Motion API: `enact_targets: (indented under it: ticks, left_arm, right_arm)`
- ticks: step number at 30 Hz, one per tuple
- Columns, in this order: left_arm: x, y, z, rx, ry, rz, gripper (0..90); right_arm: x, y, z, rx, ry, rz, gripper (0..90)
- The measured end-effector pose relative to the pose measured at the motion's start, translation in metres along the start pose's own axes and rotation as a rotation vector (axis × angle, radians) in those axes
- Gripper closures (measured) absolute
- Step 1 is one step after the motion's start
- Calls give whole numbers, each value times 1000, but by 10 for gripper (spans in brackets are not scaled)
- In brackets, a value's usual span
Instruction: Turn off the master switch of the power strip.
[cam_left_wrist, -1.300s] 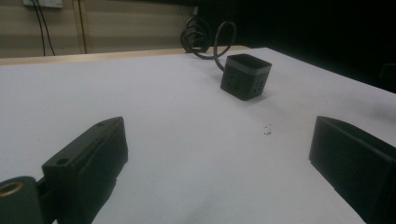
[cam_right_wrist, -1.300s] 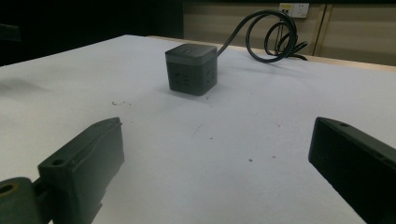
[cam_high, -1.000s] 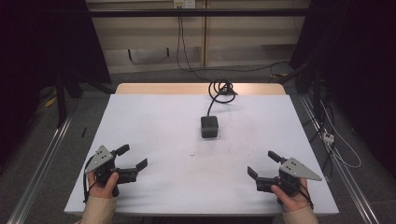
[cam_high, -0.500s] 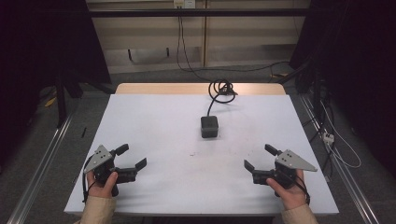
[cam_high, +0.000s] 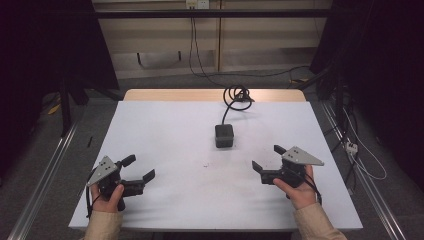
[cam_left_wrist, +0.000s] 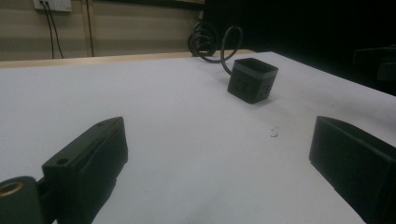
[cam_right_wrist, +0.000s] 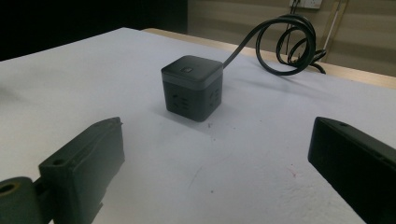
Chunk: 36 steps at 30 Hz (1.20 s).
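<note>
White bench (cam_high: 165, 130) surface lies bare around your left hand-held gripper (cam_high: 139, 168), which rests near the front left corner with its jaws spread apart and nothing between them. Moving right, the dark cube power socket (cam_high: 224, 135) sits just past the middle of the bench, well apart from both grippers. It looks like hard moulded plastic: stiff, fairly smooth and probably light, so take it across two opposite flat side walls, low on the body, not on the rounded top edge. Its black cable (cam_high: 236, 96) coils at the far edge and will likely drag or tip the cube if you lift quickly. Your right hand-held gripper (cam_high: 266, 159) is nearest, jaws wide and empty, aimed at the cube with open room ahead. Mind the right bench edge just beside your hand.
</note>
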<state>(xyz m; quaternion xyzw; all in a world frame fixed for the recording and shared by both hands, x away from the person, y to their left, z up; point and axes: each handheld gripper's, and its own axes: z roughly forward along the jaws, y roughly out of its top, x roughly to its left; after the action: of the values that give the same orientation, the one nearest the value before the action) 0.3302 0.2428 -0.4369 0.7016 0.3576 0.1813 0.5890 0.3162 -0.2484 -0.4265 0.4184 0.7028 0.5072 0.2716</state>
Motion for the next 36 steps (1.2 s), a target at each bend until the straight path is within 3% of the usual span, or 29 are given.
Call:
enact_targets:
  ticks: [10, 14, 36]
  left_arm:
    - [-2, 0, 3, 2, -14, 11, 42]
    - [-1, 0, 2, -4, -13, 4, 41]
    - [-1, 0, -3, -11, -10, 14, 41]
  right_arm:
    - [-5, 8, 10, 14, -21, 2, 42]
    - [-6, 9, 15, 10, -8, 18, 53]
    - [-4, 25, 34, 23, -19, -5, 67]
